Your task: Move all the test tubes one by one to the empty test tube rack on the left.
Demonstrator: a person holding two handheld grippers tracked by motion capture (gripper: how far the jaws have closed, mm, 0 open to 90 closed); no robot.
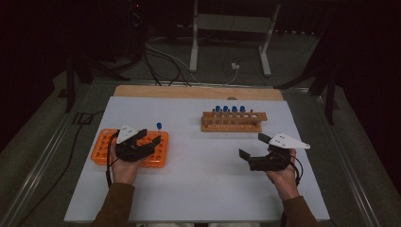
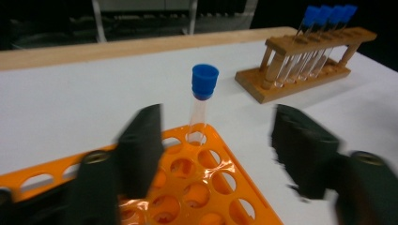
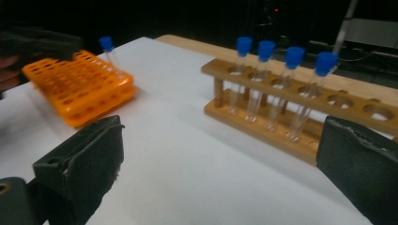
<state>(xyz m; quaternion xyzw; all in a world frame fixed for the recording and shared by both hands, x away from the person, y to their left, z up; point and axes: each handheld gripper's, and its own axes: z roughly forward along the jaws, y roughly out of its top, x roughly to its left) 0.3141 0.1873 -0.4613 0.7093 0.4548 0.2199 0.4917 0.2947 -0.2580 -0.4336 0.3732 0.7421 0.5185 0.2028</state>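
Note:
An orange rack (image 1: pixel 101 153) lies on the white table at the left, with one blue-capped tube (image 1: pixel 159 126) standing upright in its far right corner hole. My left gripper (image 1: pixel 146 139) hovers over the rack, open. In the left gripper view the tube (image 2: pixel 202 101) stands just beyond the gap between the jaws of my left gripper (image 2: pixel 218 126), which hold nothing, above the orange rack (image 2: pixel 225 168). A wooden rack (image 1: pixel 231 126) at centre back holds several blue-capped tubes (image 1: pixel 230 109). My right gripper (image 1: pixel 254 145) rests wide open in front of it, empty; its own view shows the gripper (image 3: pixel 220 154) facing the wooden rack (image 3: pixel 213 70).
The white table top (image 1: pixel 198 179) ends in a wooden strip (image 1: pixel 198 91) at the back. Behind it are cables and a white stand's feet (image 1: pixel 227 61) on the floor. The wooden rack's right-hand holes (image 3: pixel 375 108) stand vacant.

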